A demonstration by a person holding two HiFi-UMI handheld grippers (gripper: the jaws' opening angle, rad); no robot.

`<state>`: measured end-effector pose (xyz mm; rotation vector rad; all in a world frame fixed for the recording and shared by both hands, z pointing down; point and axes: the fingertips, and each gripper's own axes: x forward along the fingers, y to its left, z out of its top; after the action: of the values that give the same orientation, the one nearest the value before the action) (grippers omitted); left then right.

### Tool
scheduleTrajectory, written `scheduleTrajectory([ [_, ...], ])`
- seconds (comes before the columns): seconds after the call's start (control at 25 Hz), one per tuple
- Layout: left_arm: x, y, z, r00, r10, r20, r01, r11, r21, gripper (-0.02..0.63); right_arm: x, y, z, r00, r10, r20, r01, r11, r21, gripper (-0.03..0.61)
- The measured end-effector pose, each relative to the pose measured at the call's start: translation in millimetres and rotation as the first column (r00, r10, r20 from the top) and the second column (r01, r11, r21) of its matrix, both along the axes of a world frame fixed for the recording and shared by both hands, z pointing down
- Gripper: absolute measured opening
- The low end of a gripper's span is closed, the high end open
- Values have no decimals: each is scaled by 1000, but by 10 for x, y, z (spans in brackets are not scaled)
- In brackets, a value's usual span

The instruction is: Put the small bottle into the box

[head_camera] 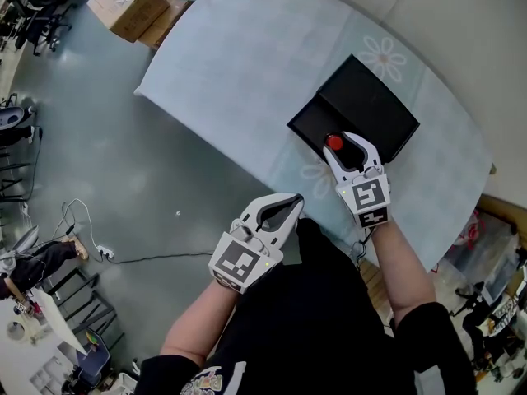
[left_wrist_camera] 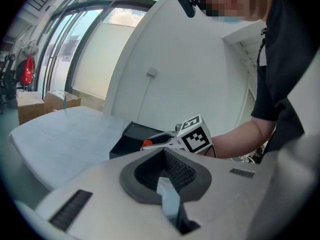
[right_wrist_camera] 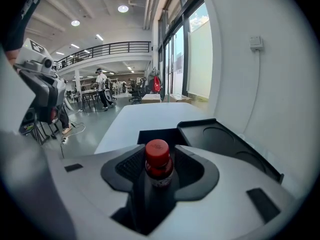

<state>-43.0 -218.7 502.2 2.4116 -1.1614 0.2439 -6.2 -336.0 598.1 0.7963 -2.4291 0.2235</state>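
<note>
Just right of centre in the head view: the right gripper [head_camera: 347, 149], jaws spread wide, with the small bottle [head_camera: 333, 143] between them. In the right gripper view, same bottle upright, red cap uppermost, dark pads standing off it on either side, so framed loosely rather than squeezed. Placed at the lower left end of the black box [head_camera: 306, 127], inside its outline; whether resting on the box floor, not clear. Box open on the pale blue table [head_camera: 239, 72], with a second black panel [head_camera: 370, 105] joined to it toward the upper right, two round hollows in that panel showing at the right of the right gripper view. Lower and left of centre in the head view: the left gripper [head_camera: 295, 201], just off the table's near edge, well apart from the box, tips brought together, nothing between them. Same closed tips at bottom centre of the left gripper view, with box, red cap and right gripper beyond. Cardboard cartons [head_camera: 132, 6] at the upper left, past the table's far end.
</note>
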Motion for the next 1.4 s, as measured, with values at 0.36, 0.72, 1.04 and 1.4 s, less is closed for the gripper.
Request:
scheduleTrajectory([
  [0.36,-159,310,-267,999,32,-24,-31,998,52,8,41,291,-482,997,76,26,-78,995,68,169],
  [0.72,-367,795,-552,997,81,-16,-77,986,148,8,-108,1065,-1169,979,112,169,-125,990,71,9],
  [1.04,-610,1126,-861,994,101,-30,-93,973,213,8,-308,1773,-1735,951,148,273,-182,978,104,9],
  [1.4,-652,1510,-968,986,164,-26,-152,953,261,8,-353,2430,-1913,936,198,292,-245,961,131,9],
])
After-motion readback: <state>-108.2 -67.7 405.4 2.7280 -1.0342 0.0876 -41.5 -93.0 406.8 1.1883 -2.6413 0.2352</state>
